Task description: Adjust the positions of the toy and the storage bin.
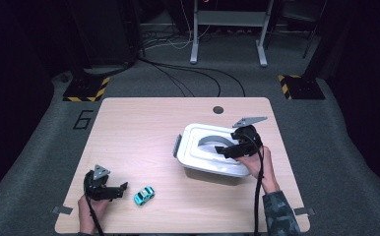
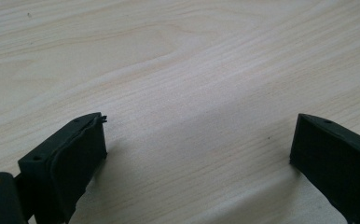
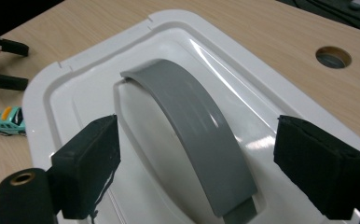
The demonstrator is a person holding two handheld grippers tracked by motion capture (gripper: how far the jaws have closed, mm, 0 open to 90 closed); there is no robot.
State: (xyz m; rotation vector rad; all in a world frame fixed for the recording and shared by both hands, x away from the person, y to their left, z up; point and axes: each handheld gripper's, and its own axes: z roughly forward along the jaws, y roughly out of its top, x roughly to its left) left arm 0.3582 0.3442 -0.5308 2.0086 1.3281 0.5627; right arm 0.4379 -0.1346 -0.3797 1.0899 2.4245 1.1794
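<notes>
The pale wood-grain counter [image 1: 143, 132] carries a white plastic box [image 1: 208, 162]. Well left of the box, the left hand-held gripper [image 1: 121, 189] gapes empty; a glossy teal toy car [image 1: 143, 195] sits nearer. Over the box's curved grey handle [image 3: 192, 126], the right hand-held gripper [image 3: 197, 163] stands released.

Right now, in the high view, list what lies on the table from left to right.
Left gripper → small turquoise toy car → white plastic lidded box with grey handle → right gripper, open above the lid.

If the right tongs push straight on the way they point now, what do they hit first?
Most likely the grey handle on the white box lid: it lies between the open right tongs, dead ahead, though the gap is hard to judge.
</notes>
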